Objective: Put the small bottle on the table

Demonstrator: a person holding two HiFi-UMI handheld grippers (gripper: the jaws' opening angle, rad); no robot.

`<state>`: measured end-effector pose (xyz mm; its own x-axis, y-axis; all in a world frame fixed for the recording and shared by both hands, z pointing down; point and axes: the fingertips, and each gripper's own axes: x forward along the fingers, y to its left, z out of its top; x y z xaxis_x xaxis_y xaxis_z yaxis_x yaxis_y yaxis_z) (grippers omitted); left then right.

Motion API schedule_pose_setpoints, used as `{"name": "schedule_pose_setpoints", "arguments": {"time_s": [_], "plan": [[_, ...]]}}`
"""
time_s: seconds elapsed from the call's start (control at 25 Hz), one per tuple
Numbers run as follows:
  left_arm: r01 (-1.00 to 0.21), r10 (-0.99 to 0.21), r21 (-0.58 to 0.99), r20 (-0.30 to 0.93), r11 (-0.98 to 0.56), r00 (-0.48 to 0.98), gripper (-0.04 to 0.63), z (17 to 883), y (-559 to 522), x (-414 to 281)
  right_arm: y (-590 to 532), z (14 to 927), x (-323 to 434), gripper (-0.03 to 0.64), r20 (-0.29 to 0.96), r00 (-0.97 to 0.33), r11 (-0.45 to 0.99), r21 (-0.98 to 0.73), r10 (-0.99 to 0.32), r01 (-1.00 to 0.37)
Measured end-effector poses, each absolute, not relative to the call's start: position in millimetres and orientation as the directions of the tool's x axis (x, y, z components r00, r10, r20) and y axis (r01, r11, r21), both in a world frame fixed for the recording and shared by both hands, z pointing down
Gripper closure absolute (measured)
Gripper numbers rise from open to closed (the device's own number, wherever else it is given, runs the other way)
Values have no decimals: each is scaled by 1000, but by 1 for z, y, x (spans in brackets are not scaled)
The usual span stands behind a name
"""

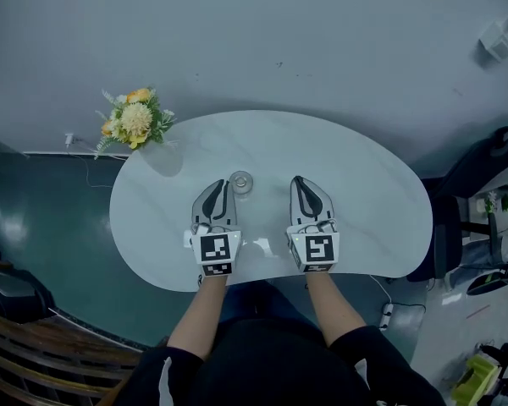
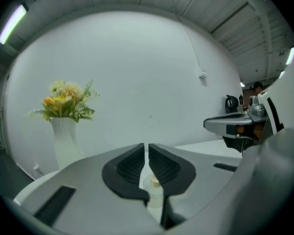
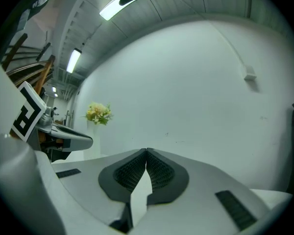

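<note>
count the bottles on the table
1: the small bottle stands on the white table, close beside the left tool tip. None seems hidden.

The left gripper [image 2: 146, 148] has its jaws nearly together with nothing pinched. The small bottle [image 2: 155, 194] peeks out below them (goldish cap showing). A vase of flowers [image 2: 66, 136] stands at left.

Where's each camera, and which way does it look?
Head view: on the person's head, looking down at the table, both arms, left gripper, right gripper.
Left gripper view: on the left gripper, looking along its jaws at the wall; right gripper shows.
Right gripper view: on the right gripper, facing the wall; left gripper shows.
All three share the flowers.
</note>
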<state>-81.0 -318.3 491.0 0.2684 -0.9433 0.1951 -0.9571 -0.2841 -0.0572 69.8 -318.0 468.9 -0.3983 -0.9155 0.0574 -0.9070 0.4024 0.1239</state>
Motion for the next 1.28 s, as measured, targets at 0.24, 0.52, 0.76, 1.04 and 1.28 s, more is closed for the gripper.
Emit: {"name": "schedule_pose_setpoints", "arguments": {"time_s": [0.24, 0.52, 0.76, 1.04, 1.28], "plan": [[-949, -951, -87, 92, -304, 296, 588, 435, -309, -76, -309, 423, 88, 594, 0, -367, 364, 139, -930, -921], [-957, -960, -74, -9, -279, 280, 588, 384, -307, -86, -301, 374, 95, 594, -72, -364, 347, 182, -929, -920], [-962, -964, -70, -20, -264, 266, 588, 372, -306, -93, -303, 356, 96, 595, -83, -358, 338, 189, -930, -922], [-964, -965, -54, -20, -261, 263, 588, 369, -305, -97, -303, 352, 93, 595, -82, -352, 333, 185, -932, -925], [-964, -967, -89, -12, -252, 254, 588, 375, -305, -101, -303, 359, 89, 595, -73, -366, 350, 169, -928, -921]]}}
